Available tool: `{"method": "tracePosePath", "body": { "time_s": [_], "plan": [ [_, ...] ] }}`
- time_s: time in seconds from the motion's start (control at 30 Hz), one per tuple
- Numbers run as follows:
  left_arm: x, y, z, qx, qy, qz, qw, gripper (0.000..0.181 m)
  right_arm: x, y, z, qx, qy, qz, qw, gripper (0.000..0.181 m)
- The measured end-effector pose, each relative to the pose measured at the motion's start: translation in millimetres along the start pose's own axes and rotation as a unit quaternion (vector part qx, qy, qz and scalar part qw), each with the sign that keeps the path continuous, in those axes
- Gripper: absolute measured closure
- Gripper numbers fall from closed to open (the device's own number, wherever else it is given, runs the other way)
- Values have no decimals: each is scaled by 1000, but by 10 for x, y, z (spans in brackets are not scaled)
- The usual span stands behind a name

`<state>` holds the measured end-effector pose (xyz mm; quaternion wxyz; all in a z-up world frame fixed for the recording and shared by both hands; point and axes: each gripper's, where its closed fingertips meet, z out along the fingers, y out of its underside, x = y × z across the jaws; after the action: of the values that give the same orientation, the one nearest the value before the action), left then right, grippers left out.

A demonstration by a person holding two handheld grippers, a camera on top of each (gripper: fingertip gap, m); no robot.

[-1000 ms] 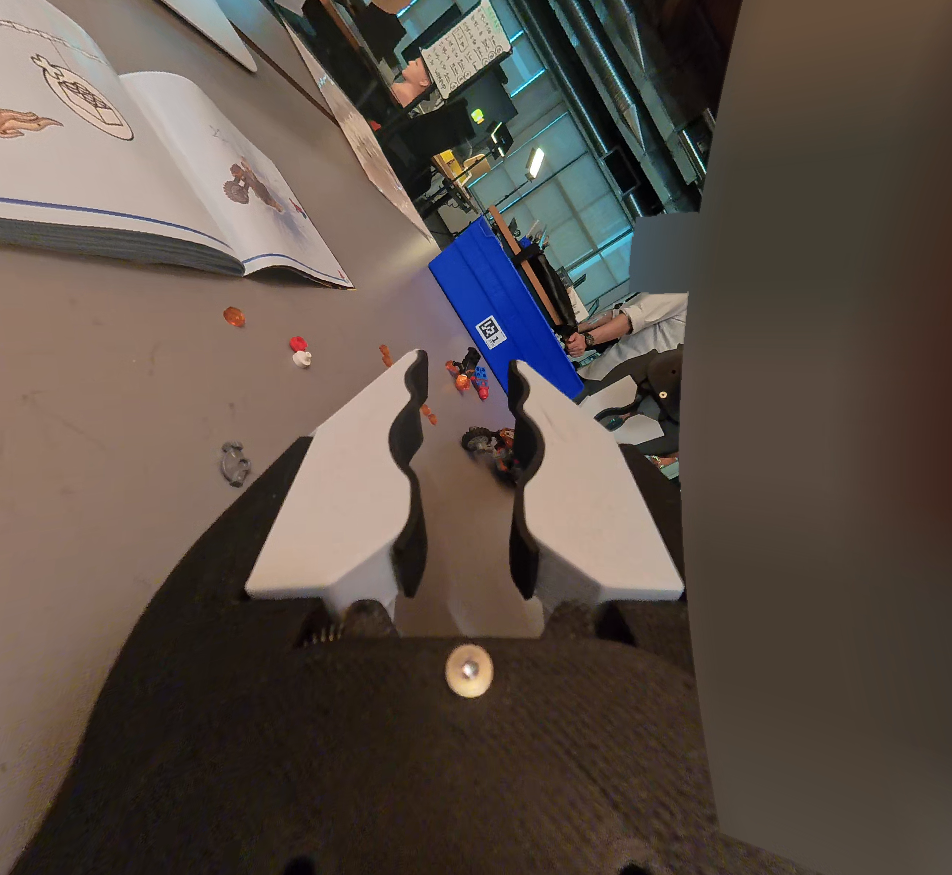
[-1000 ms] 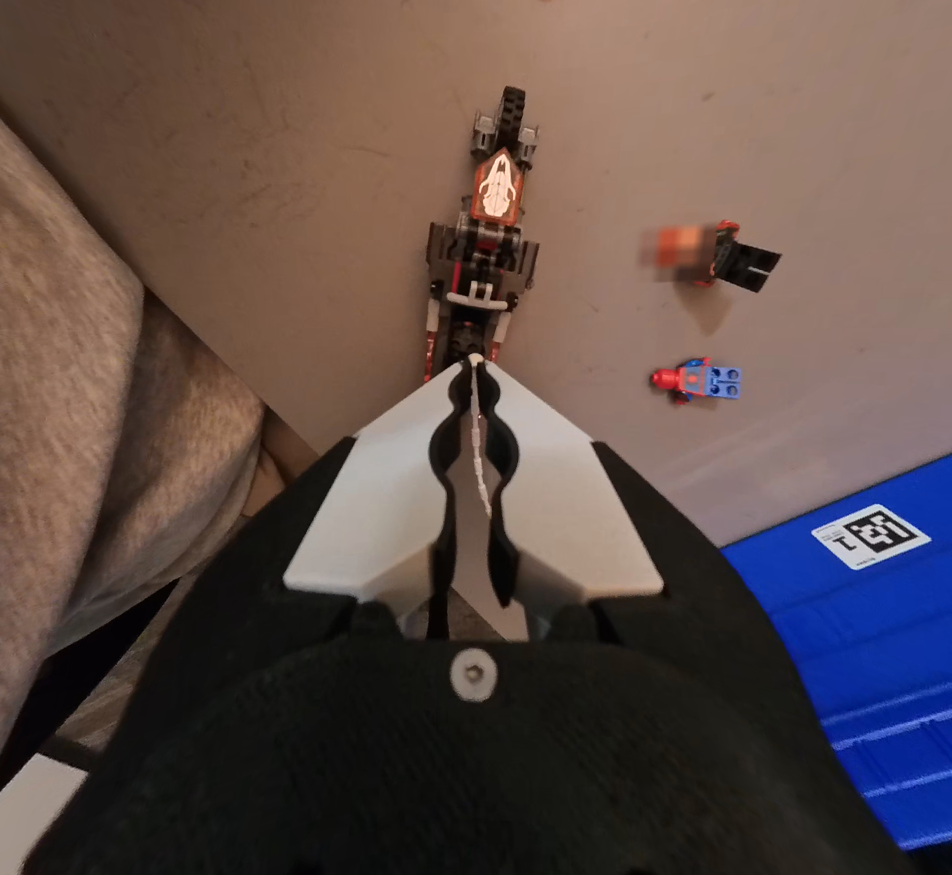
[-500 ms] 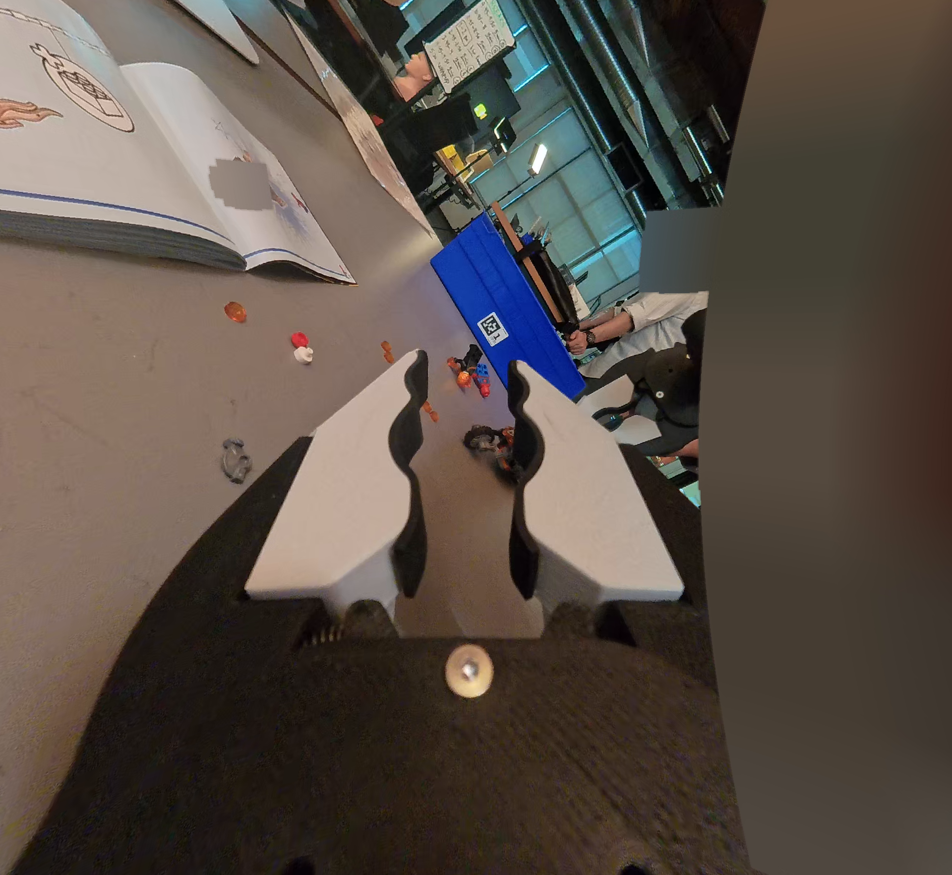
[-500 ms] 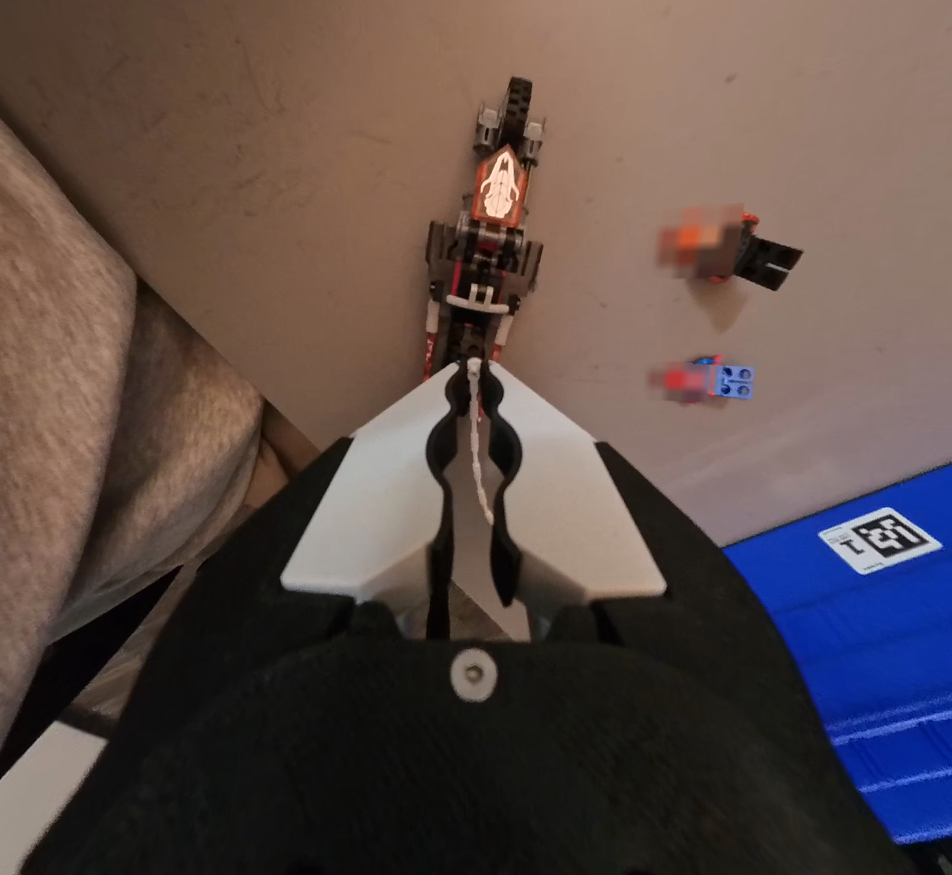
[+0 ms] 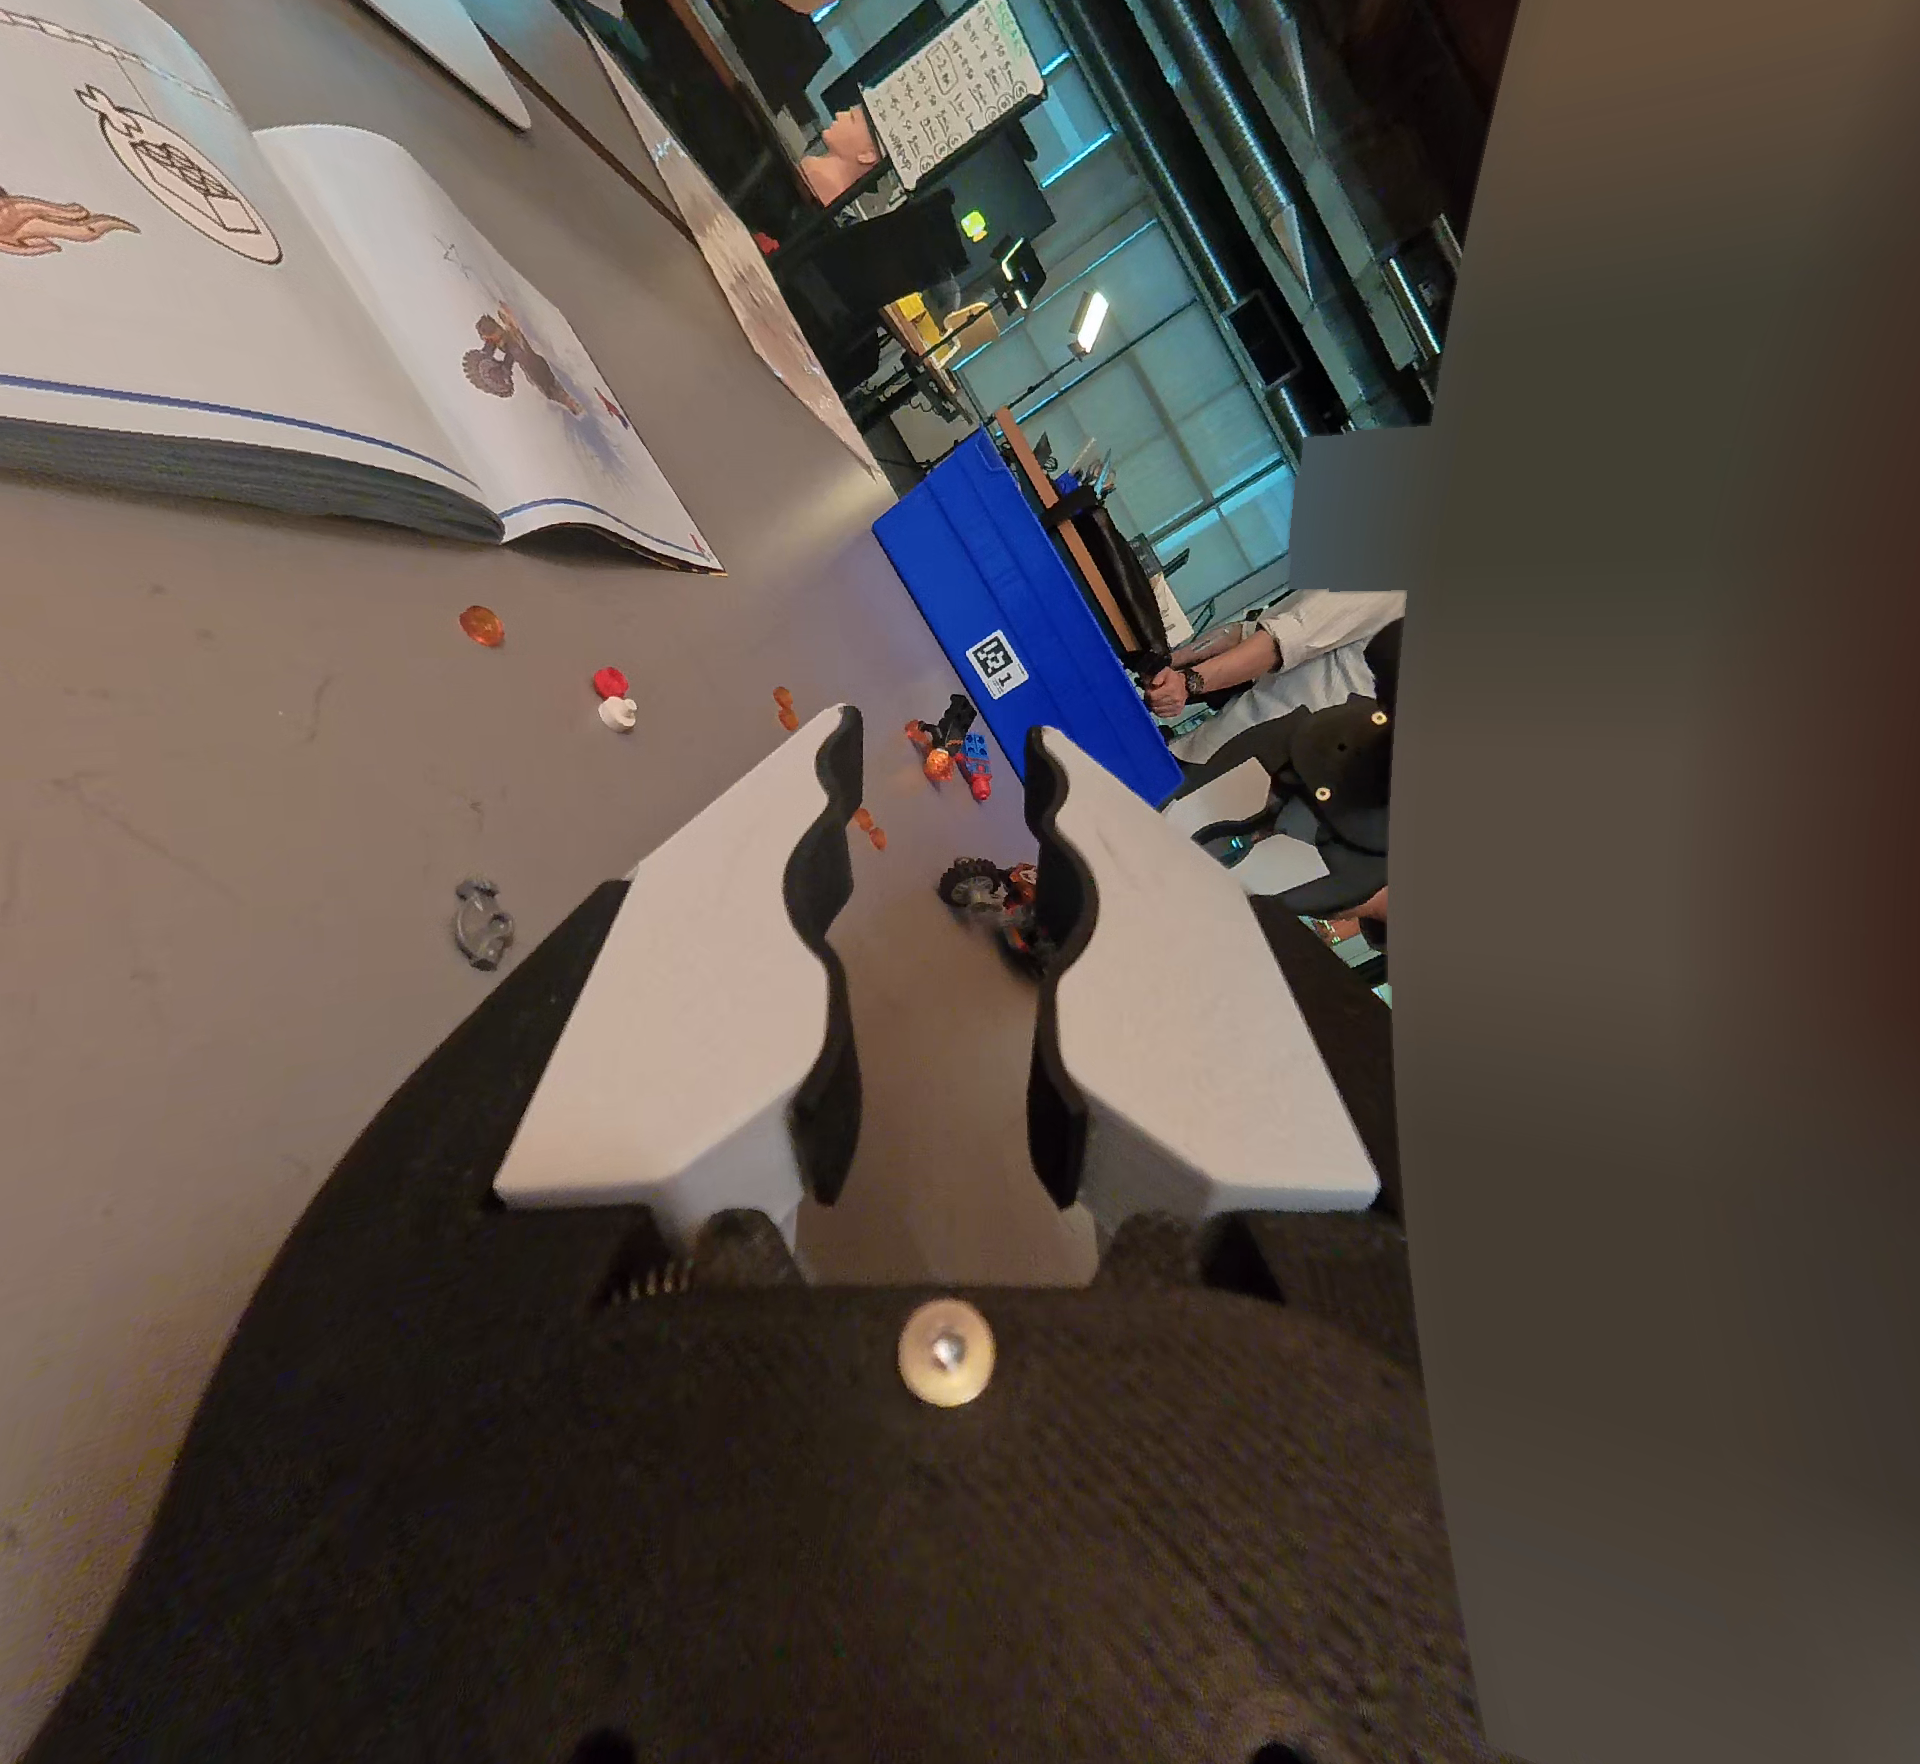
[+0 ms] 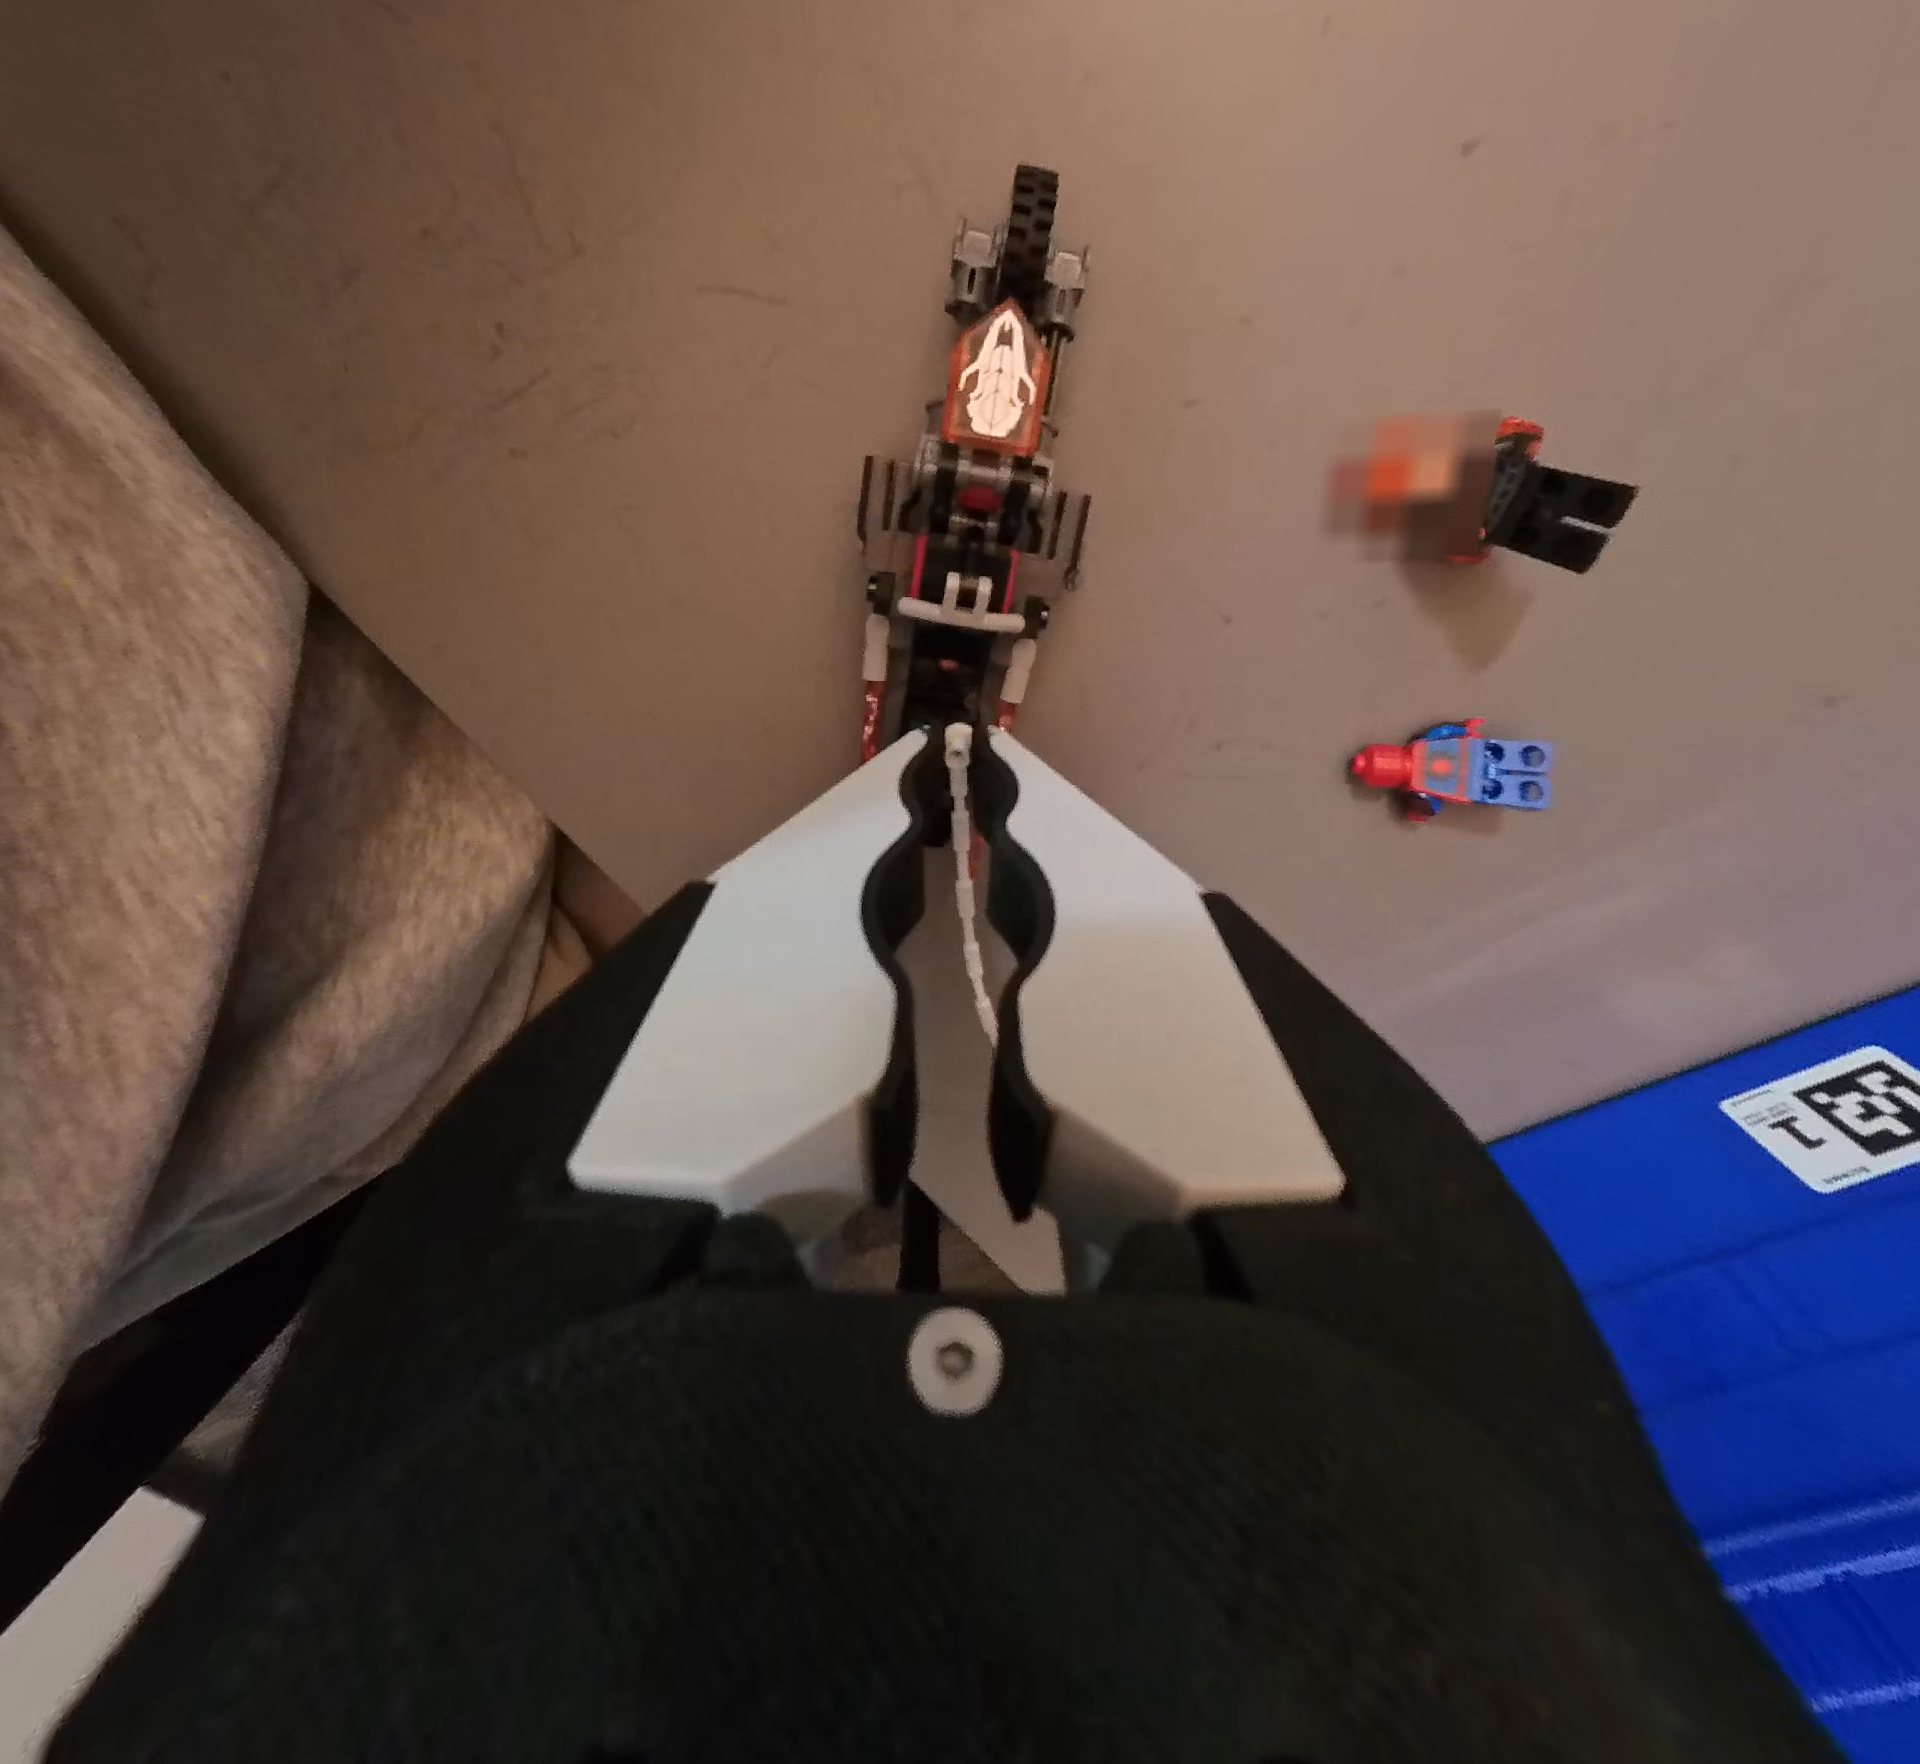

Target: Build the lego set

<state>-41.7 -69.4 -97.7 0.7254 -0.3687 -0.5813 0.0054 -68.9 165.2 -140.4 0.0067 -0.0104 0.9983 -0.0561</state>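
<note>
— Chain (image 6: 964, 867), white and thin, hanging pinched between the tips of the right gripper (image 6: 958, 746), closed on it. Resting straight ahead of those tips, nearly touching: motorcycle (image 6: 987, 509), on the grey table (image 6: 520, 156).

— Handling likely how?

— Probably limp and very light, swinging freely; best gripping at the stiff end link, as now. Bike looking light too, likely sliding or shedding parts if pushed; bracing by the solid mid-frame, not the orange front plate.

— Left gripper (image 5: 940, 748)?

— Hovering with jaws apart, holding nothing, bike's wheel (image 5: 971, 888) showing just past its right finger. Lying farther ahead and right of the right gripper: two minifigures (image 6: 1455, 774).
</note>
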Motion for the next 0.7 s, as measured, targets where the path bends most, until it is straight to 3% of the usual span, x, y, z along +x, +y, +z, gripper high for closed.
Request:
{"method": "tracePosePath", "body": {
  "time_s": [0.03, 0.63, 0.7],
  "plan": [
    [-1, -1, 0, 0, 0, 0, 1000, 152, 1, 0, 1, 1, 1, -1, 1000, 179],
    [-8, 3, 0, 0, -3, 0, 1000, 152, -4, -11, 0, 18, 1, 12, 1000, 178],
    [-9, 3, -1, 0, -3, 0, 1000, 152, -6, -12, -14, 14, 2, 15, 1000, 169]
  ]
}}
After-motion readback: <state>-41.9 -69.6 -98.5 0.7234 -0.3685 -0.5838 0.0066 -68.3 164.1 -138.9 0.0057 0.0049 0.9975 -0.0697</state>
